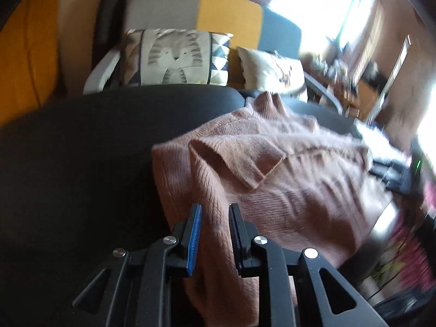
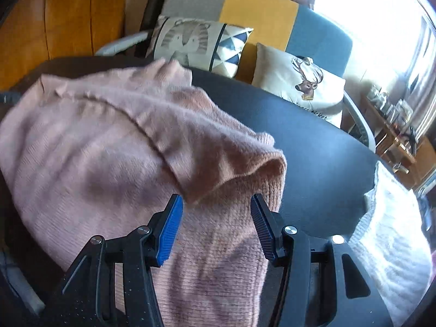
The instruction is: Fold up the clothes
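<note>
A pink knitted sweater (image 1: 272,185) lies spread on the dark table (image 1: 81,150), both sleeves folded inward. The left hand-held gripper (image 1: 215,212) hovers over its near edge, jaws slightly apart, gripping nothing. The right hand-held gripper (image 2: 215,204) hovers likewise, jaws wide apart.

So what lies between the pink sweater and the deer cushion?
In the right wrist view, only bare dark tabletop separates the pink knitted sweater from the white deer-print cushion.
</note>
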Demonstrator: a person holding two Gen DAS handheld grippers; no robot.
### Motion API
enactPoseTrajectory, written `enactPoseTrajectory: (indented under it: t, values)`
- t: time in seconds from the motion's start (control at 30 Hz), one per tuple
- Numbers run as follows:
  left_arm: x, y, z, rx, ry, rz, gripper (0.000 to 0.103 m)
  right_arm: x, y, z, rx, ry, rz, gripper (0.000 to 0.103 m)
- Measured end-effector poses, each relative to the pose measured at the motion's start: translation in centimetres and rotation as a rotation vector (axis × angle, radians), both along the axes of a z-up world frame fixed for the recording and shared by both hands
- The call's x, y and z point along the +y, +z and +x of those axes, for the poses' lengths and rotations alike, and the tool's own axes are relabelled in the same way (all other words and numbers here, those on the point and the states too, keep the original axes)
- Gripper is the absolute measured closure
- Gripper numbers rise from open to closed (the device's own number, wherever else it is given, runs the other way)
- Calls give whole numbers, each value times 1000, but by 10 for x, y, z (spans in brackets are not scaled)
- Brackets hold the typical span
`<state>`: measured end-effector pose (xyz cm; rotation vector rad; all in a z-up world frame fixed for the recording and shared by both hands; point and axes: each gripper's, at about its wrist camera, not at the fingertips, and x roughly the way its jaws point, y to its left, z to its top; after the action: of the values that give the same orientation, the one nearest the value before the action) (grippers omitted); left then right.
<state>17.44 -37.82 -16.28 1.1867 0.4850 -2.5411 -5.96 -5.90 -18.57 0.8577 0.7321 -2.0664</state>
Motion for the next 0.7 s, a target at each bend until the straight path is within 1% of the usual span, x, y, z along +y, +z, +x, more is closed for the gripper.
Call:
enactPoseTrajectory:
  t: [0.03, 0.13, 0.2, 0.3, 0.37, 0.4, 0.43, 0.47, 0.5, 0.53, 0.57, 0.6, 0.63, 0.7]
  values:
    - [0, 0, -5, -23, -9, -29, 83, 0, -3, 0, 9, 6, 19, 48]
    - [-12, -8, -19, -64, -2, -48, 83, -3, -9, -4, 32, 30, 56, 48]
    - [-18, -15, -31, -97, -7, -64, 83, -9, -8, -7, 64, 44, 71, 48]
    - [-14, -20, -50, -133, -67, -105, 83, -21, -5, -9, 126, 82, 86, 48]
    - [-11, -20, -56, -139, -90, -121, 83, -29, -5, -16, 142, 97, 86, 48]
    - [-10, -19, -58, -139, -95, -126, 83, -33, -5, -19, 145, 103, 84, 48]
    - [-11, -19, -61, -139, -93, -127, 83, -36, -5, -24, 128, 107, 79, 48]
    - [-13, -19, -64, -139, -91, -124, 83, -39, -5, -30, 104, 110, 71, 48]
    - [-15, -20, -67, -136, -88, -114, 83, -42, -6, -35, 51, 115, 56, 48]
    - [-18, -21, -70, -134, -84, -104, 83, -44, -8, -41, -1, 120, 40, 55]
    - [-20, -23, -73, -129, -85, -85, 83, -45, -8, -46, -46, 122, 22, 79]
    - [-21, -25, -75, -121, -89, -61, 83, -44, -4, -49, -64, 109, -8, 88]
    - [-23, -26, -75, -102, -93, -31, 83, -42, 0, -52, -82, 96, -37, 91]
    - [-26, -24, -75, -67, -88, 5, 86, -40, 8, -57, -118, 70, -95, 93]
